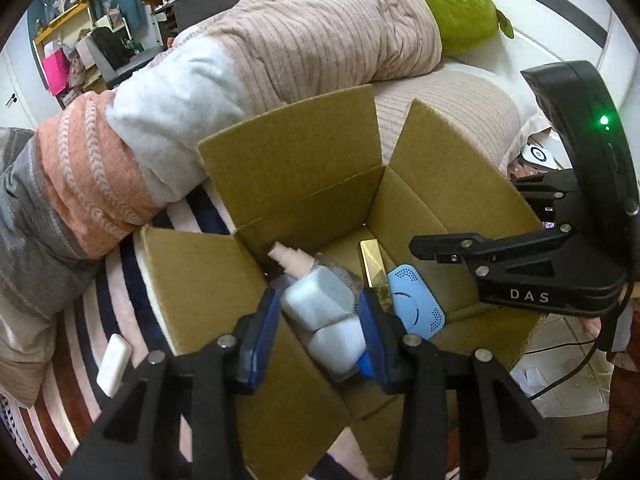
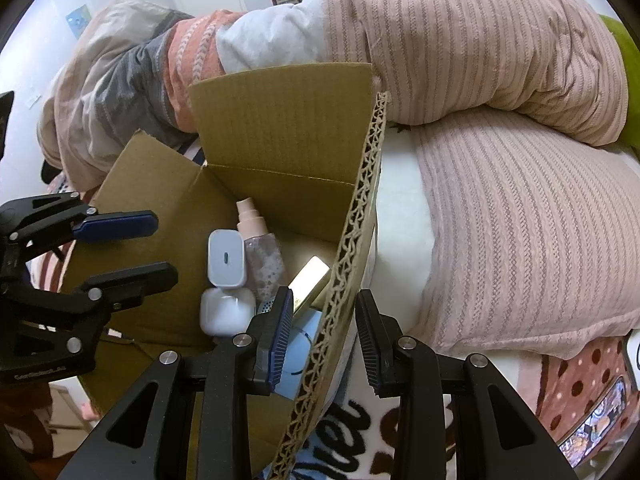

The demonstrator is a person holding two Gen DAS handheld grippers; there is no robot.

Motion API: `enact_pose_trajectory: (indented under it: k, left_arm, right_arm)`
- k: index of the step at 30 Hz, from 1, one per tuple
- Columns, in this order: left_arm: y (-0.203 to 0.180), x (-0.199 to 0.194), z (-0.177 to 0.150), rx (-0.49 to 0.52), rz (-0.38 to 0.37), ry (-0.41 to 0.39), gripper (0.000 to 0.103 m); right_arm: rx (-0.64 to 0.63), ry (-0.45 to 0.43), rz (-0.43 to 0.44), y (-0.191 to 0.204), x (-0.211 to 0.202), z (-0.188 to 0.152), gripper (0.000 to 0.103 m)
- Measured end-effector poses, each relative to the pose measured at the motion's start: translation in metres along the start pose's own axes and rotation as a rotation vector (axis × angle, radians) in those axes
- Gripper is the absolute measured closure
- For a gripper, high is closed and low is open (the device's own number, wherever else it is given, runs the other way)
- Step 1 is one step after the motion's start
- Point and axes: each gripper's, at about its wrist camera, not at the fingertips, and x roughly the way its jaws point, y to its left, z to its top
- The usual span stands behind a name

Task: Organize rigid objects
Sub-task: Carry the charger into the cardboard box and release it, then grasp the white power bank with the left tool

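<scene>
- Packing is mostly done: charger (image 2: 226,258), earbud case (image 2: 227,312), spray bottle (image 2: 256,240), gold bar (image 2: 310,280) and blue device (image 1: 416,300) lie in the box (image 1: 304,168) on the bed (image 2: 520,220)
- Left gripper (image 1: 320,336) hangs open and empty above them
- Right gripper (image 2: 322,336) is open, straddling the flap (image 2: 352,248) without clamping it
- A white bar (image 1: 114,364) sits outside; the left should likely fetch it, squarely across its narrow sides

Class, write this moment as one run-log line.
left gripper: open above cardboard box | right gripper: open, straddling box flap | boxed: charger, earbuds case, spray bottle
</scene>
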Motion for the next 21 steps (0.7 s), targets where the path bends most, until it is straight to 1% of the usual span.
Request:
enact_pose_trajectory:
  k: [1,2,3,4,5,6,9,12,13,14,16,18,21]
  left_arm:
    - [0.002,-0.003,-0.001,-0.001,0.004,-0.012,0.062]
    - [0.003,-0.008,-0.002,-0.004,0.007,-0.029,0.053]
    - [0.004,-0.014,-0.004,-0.006,0.009,-0.047,0.047]
    - [0.006,-0.021,-0.006,-0.009,0.011,-0.075,0.032]
    - [0.009,-0.029,-0.008,-0.009,0.016,-0.101,0.019]
    - [0.011,-0.035,-0.01,-0.008,0.023,-0.119,0.016]
    - [0.025,-0.052,-0.018,-0.008,0.059,-0.157,0.016]
    - [0.051,-0.064,-0.03,-0.04,0.111,-0.203,0.014]
    - [0.062,-0.066,-0.035,-0.064,0.122,-0.213,0.013]
    - [0.077,-0.067,-0.041,-0.103,0.131,-0.223,0.007]
    - [0.106,-0.066,-0.054,-0.174,0.149,-0.241,0.003]
    - [0.133,-0.059,-0.069,-0.24,0.182,-0.241,0.003]
    - [0.171,-0.04,-0.09,-0.328,0.232,-0.205,0.003]
  right_arm:
    - [-0.002,0.001,-0.003,0.001,0.0,0.0,0.074]
    - [-0.003,0.001,-0.003,0.001,0.0,0.001,0.074]
    - [-0.004,0.002,-0.003,0.0,0.001,0.001,0.074]
    - [-0.004,0.002,-0.004,0.001,0.001,0.001,0.074]
    - [-0.005,0.002,-0.004,0.001,0.001,0.001,0.074]
    - [-0.005,0.002,-0.004,0.001,0.001,0.001,0.074]
    - [-0.003,0.002,-0.006,0.001,0.002,0.001,0.074]
    - [-0.003,0.004,-0.01,0.001,0.002,0.001,0.074]
    - [-0.004,0.005,-0.01,0.001,0.003,0.001,0.074]
    - [-0.005,0.006,-0.011,0.001,0.003,0.001,0.074]
    - [-0.005,0.007,-0.011,0.001,0.003,0.002,0.074]
    - [-0.005,0.008,-0.011,0.001,0.003,0.002,0.074]
    - [-0.007,0.009,-0.015,0.002,0.003,0.002,0.074]
